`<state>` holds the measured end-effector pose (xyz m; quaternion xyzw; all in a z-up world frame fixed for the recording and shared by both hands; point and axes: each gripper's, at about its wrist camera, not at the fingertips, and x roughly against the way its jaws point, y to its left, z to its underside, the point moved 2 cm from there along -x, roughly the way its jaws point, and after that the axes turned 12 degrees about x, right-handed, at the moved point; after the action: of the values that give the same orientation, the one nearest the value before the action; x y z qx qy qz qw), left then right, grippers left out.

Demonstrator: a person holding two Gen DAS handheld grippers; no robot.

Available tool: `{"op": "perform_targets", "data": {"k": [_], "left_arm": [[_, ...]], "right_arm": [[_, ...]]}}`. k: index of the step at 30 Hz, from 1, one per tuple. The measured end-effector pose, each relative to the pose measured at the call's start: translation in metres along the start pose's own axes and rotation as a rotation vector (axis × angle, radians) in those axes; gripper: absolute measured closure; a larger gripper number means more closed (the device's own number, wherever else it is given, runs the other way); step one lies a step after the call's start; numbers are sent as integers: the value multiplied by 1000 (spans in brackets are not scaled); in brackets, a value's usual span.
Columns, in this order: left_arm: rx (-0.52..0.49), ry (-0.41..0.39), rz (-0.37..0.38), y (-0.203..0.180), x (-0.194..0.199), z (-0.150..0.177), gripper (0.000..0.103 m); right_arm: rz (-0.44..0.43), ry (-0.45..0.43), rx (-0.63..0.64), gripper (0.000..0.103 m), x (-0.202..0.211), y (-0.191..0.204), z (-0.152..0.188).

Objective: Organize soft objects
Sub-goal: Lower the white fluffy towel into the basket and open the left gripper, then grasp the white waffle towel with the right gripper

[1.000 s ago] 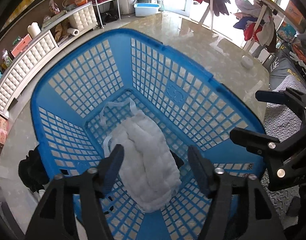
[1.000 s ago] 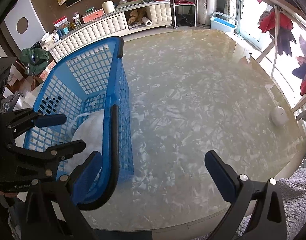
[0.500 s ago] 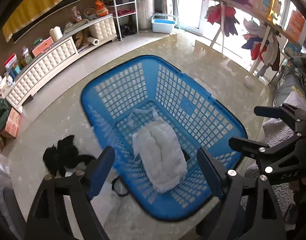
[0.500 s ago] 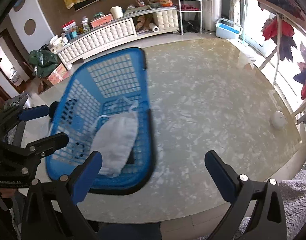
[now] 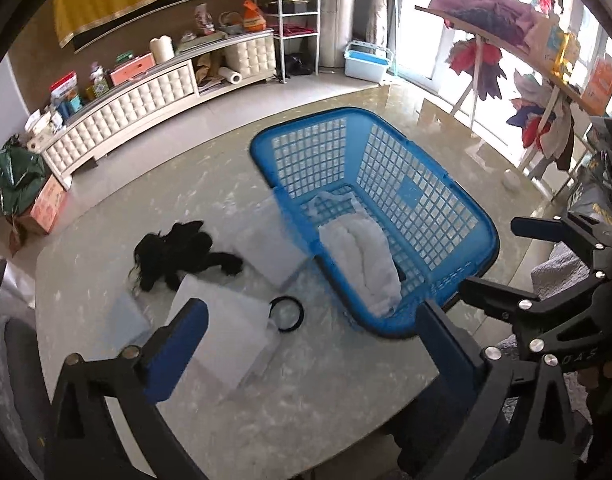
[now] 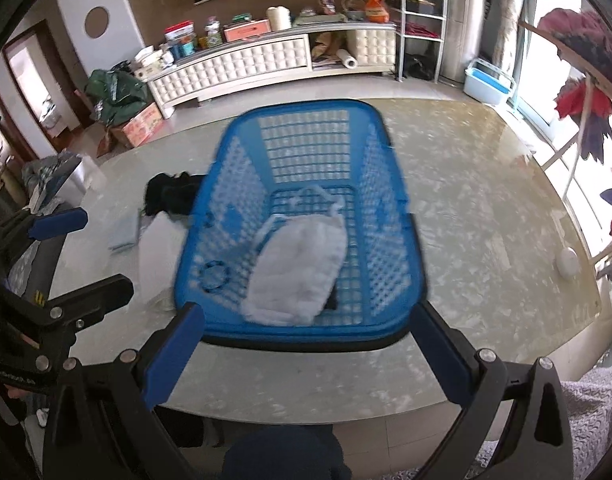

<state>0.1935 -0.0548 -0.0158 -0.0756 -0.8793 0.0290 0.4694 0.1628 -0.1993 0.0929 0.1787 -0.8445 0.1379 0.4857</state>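
A blue mesh basket [image 5: 318, 152] [image 6: 314, 140] stands on the pale tabletop [image 5: 146, 208]. A white padded cloth [image 5: 362, 264] [image 6: 302, 268] lies loose on its bottom. Left of the basket a black fluffy item [image 5: 178, 252] [image 6: 170, 196] rests on the table. My left gripper [image 5: 312, 344] [image 6: 78, 256] hovers above the table's near side, its jaws opening with nothing between them. My right gripper [image 6: 310, 348] [image 5: 546, 276] hangs over the basket's near rim, open wide and empty.
Clear plastic packets [image 5: 226, 320] and a black ring [image 5: 287, 314] lie beside the basket's left wall. A small white round object [image 6: 568, 262] sits near the table's right edge. Grey knitted fabric [image 6: 594, 412] is at the lower right.
Both grippers have drawn back and up from the basket, so its whole outline shows. The left jaws have spread wider. The white cloth stays in the basket.
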Motion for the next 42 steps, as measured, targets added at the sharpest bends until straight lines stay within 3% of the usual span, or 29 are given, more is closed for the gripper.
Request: {"op": "perform_targets", "data": {"k": [10, 22, 42], "left_arm": [[57, -47, -37, 46, 36, 22, 0], [158, -51, -87, 118, 55, 51, 0], [263, 15, -106, 197, 21, 72, 0]], "right_arm": [[-37, 0, 97, 0, -9, 53, -16], [-75, 4, 188, 0, -29, 113, -33], [-113, 103, 330, 0, -102, 180, -55]]}}
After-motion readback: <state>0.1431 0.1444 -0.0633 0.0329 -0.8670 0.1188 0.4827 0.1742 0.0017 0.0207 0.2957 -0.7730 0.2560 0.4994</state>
